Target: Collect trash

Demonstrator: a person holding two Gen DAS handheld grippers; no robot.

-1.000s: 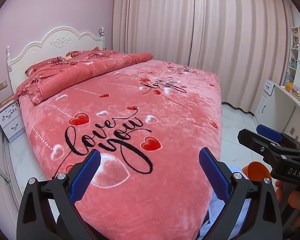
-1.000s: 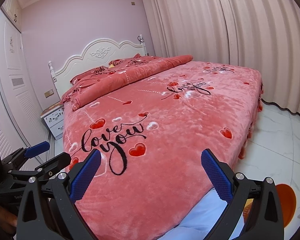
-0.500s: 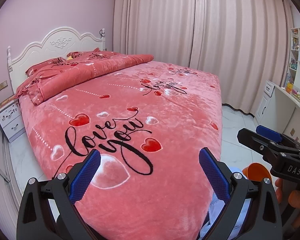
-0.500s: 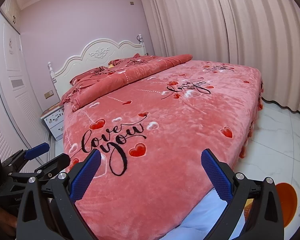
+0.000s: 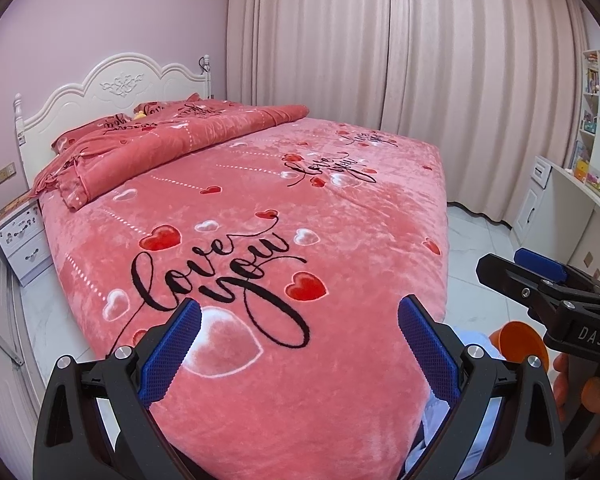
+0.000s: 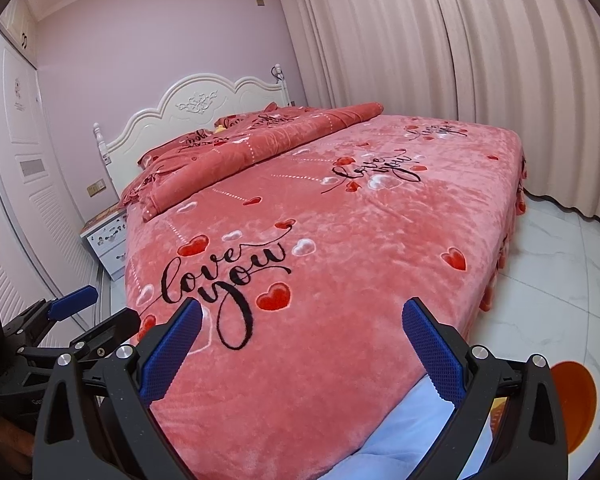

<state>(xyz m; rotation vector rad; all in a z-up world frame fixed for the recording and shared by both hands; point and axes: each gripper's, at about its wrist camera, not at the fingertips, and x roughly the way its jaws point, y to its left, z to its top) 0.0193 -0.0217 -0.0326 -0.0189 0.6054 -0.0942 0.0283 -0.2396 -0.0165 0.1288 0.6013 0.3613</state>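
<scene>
No loose trash shows on the bed. An orange round container (image 6: pixel 574 402) stands on the floor at the bed's foot corner; it also shows in the left wrist view (image 5: pixel 518 340). A small yellow object (image 5: pixel 140 115) lies among the pillows; it also shows in the right wrist view (image 6: pixel 220 129). My left gripper (image 5: pixel 299 354) is open and empty above the foot of the bed. My right gripper (image 6: pixel 302 354) is open and empty beside it. Each gripper shows at the edge of the other's view.
A large bed (image 5: pixel 380 216) with a pink heart-print blanket fills both views, with a folded quilt (image 5: pixel 172 148) near the headboard. A white nightstand (image 5: pixel 20 240) stands left, curtains (image 5: pixel 420 60) behind, a desk and shelves (image 5: pixel 580 184) right. White tiled floor (image 6: pixel 560 272) runs along the right side.
Both views have shifted very slightly; the grippers stay open and empty above the foot of the bed.
</scene>
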